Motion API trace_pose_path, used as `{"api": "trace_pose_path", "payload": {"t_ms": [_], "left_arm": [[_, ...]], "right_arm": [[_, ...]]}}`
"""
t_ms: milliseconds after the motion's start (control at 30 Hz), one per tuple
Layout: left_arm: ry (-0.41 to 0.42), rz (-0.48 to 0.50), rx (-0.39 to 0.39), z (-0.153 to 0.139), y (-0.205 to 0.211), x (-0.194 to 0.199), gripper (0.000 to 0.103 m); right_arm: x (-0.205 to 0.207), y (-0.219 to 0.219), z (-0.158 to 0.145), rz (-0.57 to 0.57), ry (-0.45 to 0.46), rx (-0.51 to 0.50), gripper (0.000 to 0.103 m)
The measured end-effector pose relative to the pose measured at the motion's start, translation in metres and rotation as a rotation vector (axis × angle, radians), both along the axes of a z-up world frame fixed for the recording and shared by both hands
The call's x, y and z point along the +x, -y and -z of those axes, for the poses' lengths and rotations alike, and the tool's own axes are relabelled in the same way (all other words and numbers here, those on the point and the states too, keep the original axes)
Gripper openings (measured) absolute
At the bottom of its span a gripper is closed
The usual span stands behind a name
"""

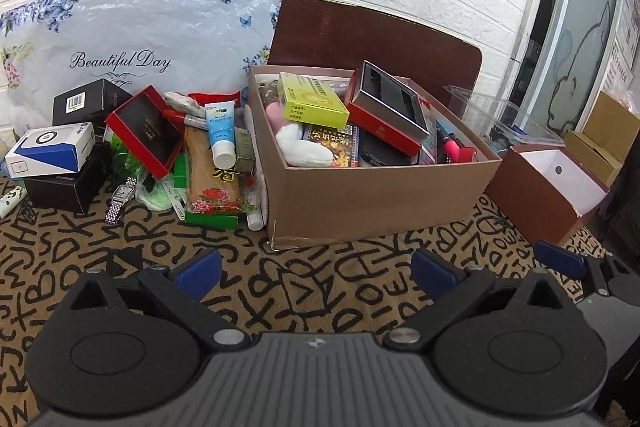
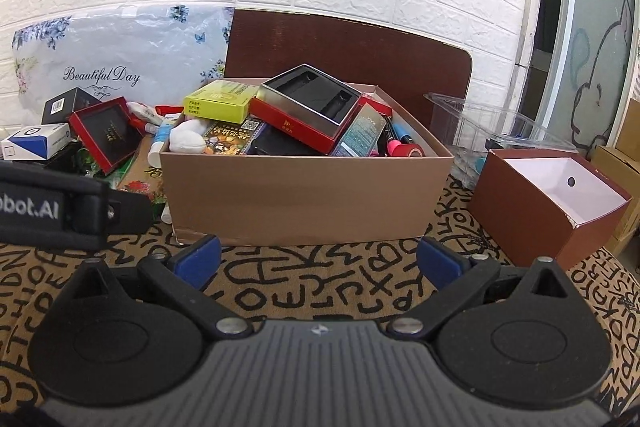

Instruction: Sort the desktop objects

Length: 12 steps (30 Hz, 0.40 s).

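Observation:
A large brown cardboard box (image 1: 380,195) (image 2: 304,195) stands on the patterned cloth, heaped with items, among them a yellow-green carton (image 1: 312,97) and a red case with a black insert (image 1: 390,111). Left of it lies a loose pile: a red tray lid (image 1: 146,129), a blue-and-white tube (image 1: 220,131), a wristwatch (image 1: 120,197) and several small boxes. My left gripper (image 1: 316,273) is open and empty, short of the box's front wall. Beside it on the right, my right gripper (image 2: 319,261) is also open with nothing between its fingers.
A small red-brown box (image 2: 532,215) with a white, empty inside sits right of the big box. A clear plastic container (image 2: 480,123) stands behind it. A floral bag (image 1: 120,39) and a dark board (image 1: 380,39) lean on the white brick wall.

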<state>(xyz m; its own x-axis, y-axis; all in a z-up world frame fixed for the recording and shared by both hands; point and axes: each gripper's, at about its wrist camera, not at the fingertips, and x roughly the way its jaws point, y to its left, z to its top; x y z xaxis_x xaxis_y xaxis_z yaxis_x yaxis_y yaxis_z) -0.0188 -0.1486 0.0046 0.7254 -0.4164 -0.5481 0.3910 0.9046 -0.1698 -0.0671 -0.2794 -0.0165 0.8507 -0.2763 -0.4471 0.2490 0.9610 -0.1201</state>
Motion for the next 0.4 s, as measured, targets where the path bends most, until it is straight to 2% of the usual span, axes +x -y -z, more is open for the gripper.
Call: {"api": "trace_pose_path", "payload": {"t_ms": [400], "left_arm": [[0.012, 0.010, 0.012, 0.0005, 0.0020, -0.0034, 0.103]], "right_arm": [[-0.0013, -0.0056, 0.0020, -0.008, -0.015, -0.002, 0.101]]}}
